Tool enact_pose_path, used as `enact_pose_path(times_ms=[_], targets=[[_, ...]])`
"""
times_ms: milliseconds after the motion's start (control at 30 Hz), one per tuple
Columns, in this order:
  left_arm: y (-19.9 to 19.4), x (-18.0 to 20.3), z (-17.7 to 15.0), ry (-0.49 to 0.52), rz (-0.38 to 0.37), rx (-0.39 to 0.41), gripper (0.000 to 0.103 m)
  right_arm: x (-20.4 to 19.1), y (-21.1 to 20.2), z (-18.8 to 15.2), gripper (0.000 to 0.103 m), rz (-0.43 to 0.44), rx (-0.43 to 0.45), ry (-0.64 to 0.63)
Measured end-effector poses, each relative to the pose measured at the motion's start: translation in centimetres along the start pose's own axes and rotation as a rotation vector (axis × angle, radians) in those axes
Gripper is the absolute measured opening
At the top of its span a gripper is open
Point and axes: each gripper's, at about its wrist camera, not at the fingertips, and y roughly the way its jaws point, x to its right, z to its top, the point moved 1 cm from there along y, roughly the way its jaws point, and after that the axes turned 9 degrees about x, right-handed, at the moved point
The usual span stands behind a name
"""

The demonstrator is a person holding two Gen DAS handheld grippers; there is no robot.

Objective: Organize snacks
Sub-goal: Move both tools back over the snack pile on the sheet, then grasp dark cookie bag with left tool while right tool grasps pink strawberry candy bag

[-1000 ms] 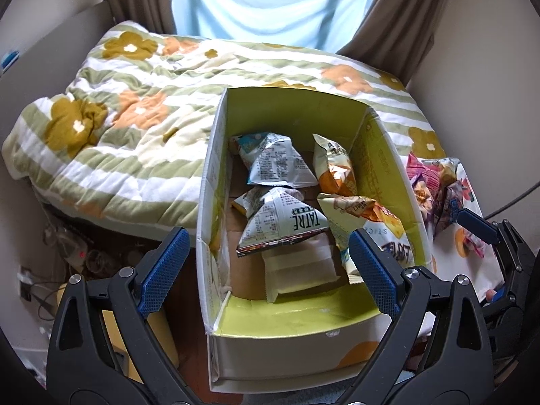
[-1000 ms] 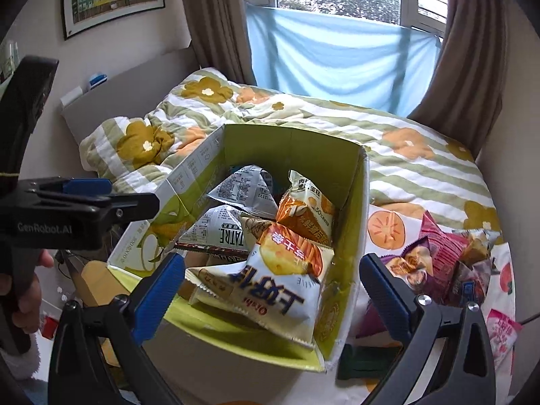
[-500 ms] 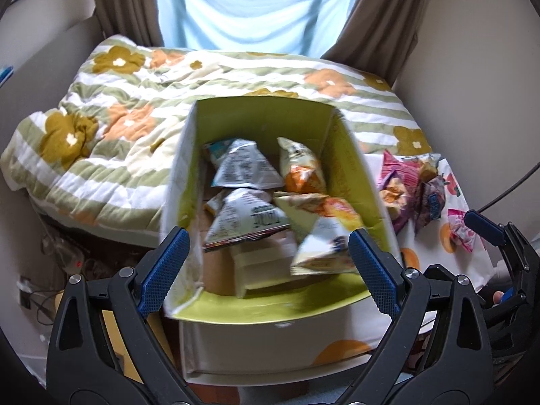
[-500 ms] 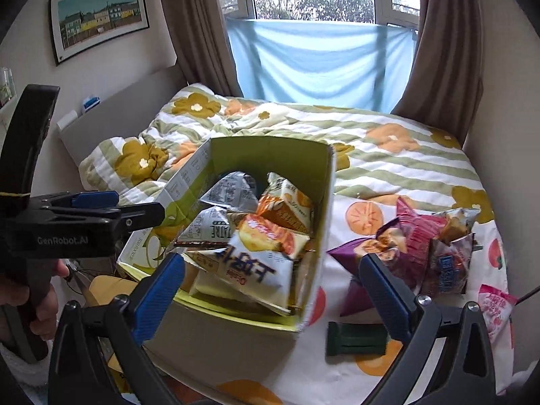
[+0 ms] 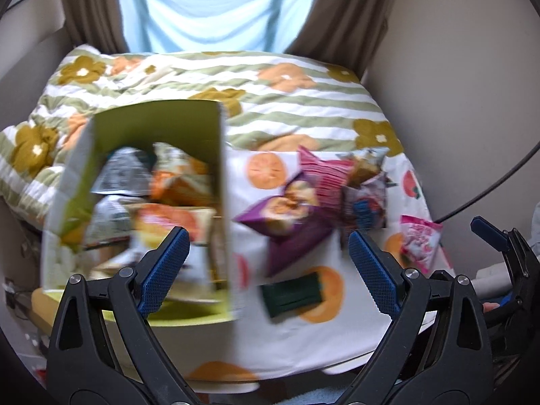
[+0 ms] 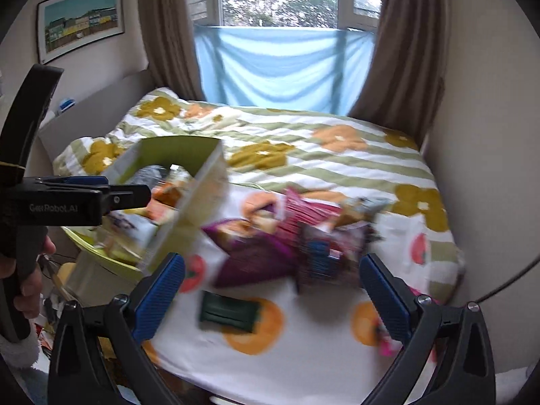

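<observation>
A: Left wrist view first. What's the left gripper (image 5: pixel 266 266) doing?

B: Jaws wide apart, nothing between the blue pads. It hangs over the near edge of the bed (image 5: pixel 303 101), aimed down at the orange-print cloth (image 5: pixel 303 324).

A: Snacks?

B: Two lots. The green box (image 5: pixel 155 125) sits on the left with several packets inside, blurred. To its right, loose on the cloth: a purple bag (image 5: pixel 287 222), a pink striped packet (image 5: pixel 324 172) behind it, a dark blue one (image 5: pixel 366 209) beside that, a small pink packet (image 5: pixel 420 239) further right, and a flat dark green packet (image 5: pixel 292 293) nearest the gripper.

A: Right wrist view.

B: Right gripper (image 6: pixel 270 290) also has its jaws apart, empty. The green packet (image 6: pixel 229 312) lies just ahead between its fingers, not touched. Purple bag (image 6: pixel 249 253) and the striped packet (image 6: pixel 307 212) are piled beyond it. Box (image 6: pixel 189 155) is off to the left, tilted in frame, packets showing in it.

A: Anything else?

B: The left gripper (image 6: pixel 128 195) is seen side-on at left edge, with a hand (image 6: pixel 23 280) on its handle. Curtains (image 6: pixel 165 33) frame the window; a picture (image 6: pixel 81 20) hangs on the wall.
</observation>
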Motion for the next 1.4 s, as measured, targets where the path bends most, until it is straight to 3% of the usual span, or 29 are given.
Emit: enact_pose_path(times_ms=[267, 600, 733, 1000, 1067, 1267, 1400], targets=[[5.0, 7.0, -1.9, -0.03, 0.024, -0.074, 0.095, 9.9, -0.1, -2.5, 0.103, -0.024, -0.061, 0.074], [10.5, 10.9, -3.4, 0.05, 0.002, -0.172, 0.095, 15.7, 2.2, -7.1, 0.103, -0.033, -0.164, 0.22], [12.5, 13.4, -2.5, 0.201, -0.016, -0.167, 0.095, 16.5, 3.7, -8.3, 0.103, -0.026, -0.21, 0.273], [16.8, 18.0, -2.9, 0.644, -0.014, -0.169, 0.095, 17.1, 6.1, -10.3, 0.103, -0.037, -0.267, 0.378], [18.0, 18.5, -3.3, 0.725, -0.05, -0.196, 0.095, 17.1, 6.8, -10.6, 0.103, -0.037, -0.278, 0.401], [20.9, 19.3, -4.2, 0.852, -0.097, -0.245, 0.095, 17.0, 8.4, -10.9, 0.103, -0.074, -0.281, 0.422], [22.3, 19.7, -4.8, 0.9, -0.109, -0.268, 0.095, 16.7, 9.3, -11.1, 0.094, -0.134, -0.281, 0.386]])
